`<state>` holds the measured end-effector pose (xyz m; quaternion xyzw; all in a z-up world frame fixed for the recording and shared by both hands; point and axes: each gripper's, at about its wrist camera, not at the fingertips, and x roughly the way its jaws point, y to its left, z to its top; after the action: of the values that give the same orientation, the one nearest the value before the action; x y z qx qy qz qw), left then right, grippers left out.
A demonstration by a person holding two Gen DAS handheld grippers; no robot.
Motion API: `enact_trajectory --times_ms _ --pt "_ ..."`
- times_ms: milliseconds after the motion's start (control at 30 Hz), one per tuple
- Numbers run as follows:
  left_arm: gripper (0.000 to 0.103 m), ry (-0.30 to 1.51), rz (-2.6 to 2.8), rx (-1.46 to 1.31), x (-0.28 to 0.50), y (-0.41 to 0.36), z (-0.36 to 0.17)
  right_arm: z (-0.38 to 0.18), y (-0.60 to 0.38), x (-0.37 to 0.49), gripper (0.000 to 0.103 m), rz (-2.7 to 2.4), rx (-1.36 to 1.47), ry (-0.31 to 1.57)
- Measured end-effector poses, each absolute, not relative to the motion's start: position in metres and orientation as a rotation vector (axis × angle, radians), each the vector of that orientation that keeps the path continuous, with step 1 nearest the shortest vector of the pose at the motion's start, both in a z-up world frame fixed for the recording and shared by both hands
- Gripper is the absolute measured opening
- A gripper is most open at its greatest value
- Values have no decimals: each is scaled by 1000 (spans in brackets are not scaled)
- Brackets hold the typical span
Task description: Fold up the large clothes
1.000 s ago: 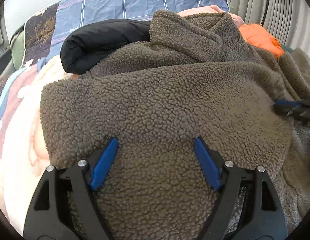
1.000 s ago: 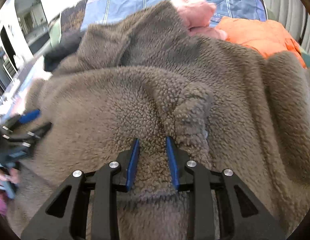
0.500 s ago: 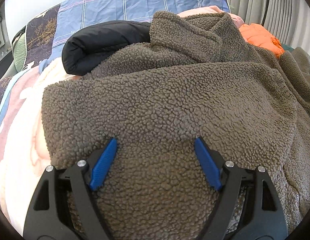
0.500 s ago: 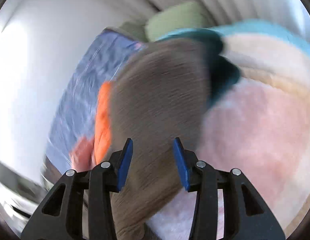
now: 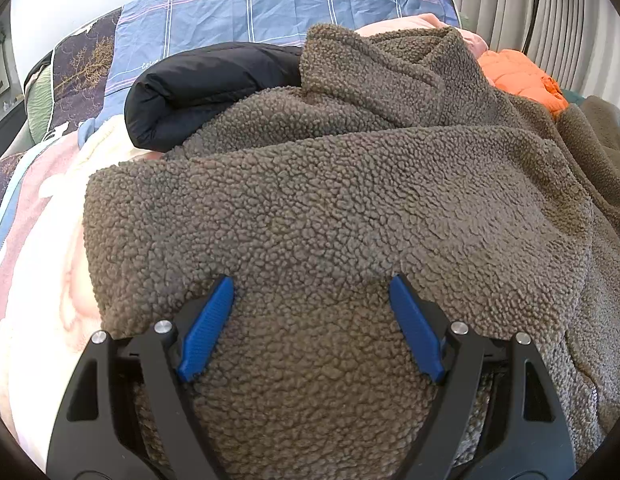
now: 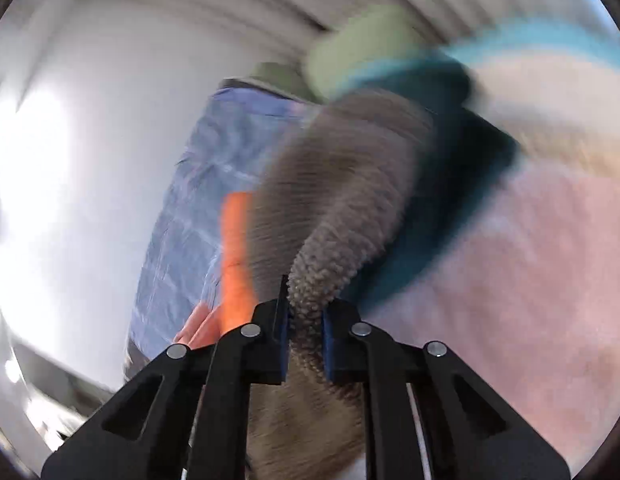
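Note:
A large brown fleece jacket (image 5: 342, 208) lies spread over a bed, one fold across its middle. My left gripper (image 5: 310, 320) rests on the near part of the fleece with its jaws wide open and nothing clamped between them. In the right wrist view, my right gripper (image 6: 304, 320) is shut on a narrow end of the brown fleece (image 6: 334, 216), which stretches away from the jaws. That view is heavily blurred by motion.
A rolled black garment (image 5: 206, 88) lies behind the fleece on the left. An orange puffy jacket (image 5: 522, 76) and a pink garment (image 5: 414, 24) lie at the back right. A blue plaid cover (image 5: 270, 4) is at the back, a pale pink blanket (image 5: 38, 264) underneath.
My right gripper left the top of the fleece, swung to its far side and closed on a narrow end of it. The left gripper has stayed open in place.

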<state>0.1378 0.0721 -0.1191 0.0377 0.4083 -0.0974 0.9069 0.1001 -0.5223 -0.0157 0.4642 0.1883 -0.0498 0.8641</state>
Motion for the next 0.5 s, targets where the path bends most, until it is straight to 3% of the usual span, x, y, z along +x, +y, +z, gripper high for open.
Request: enact_trajectory --times_ms 167,267,367,400,500 --pt "82 840 -204 72 137 73 -118 53 -399 120 13 159 657 379" --pt "82 835 -212 56 137 77 -117 56 -315 138 14 359 492 446" --pt "83 829 -225 33 137 80 -116 24 -229 153 20 499 325 590" --pt "84 828 -230 26 137 81 -116 8 -207 156 29 521 271 652" --pt "88 820 -272 -22 136 88 -113 -43 -160 164 36 537 132 853"
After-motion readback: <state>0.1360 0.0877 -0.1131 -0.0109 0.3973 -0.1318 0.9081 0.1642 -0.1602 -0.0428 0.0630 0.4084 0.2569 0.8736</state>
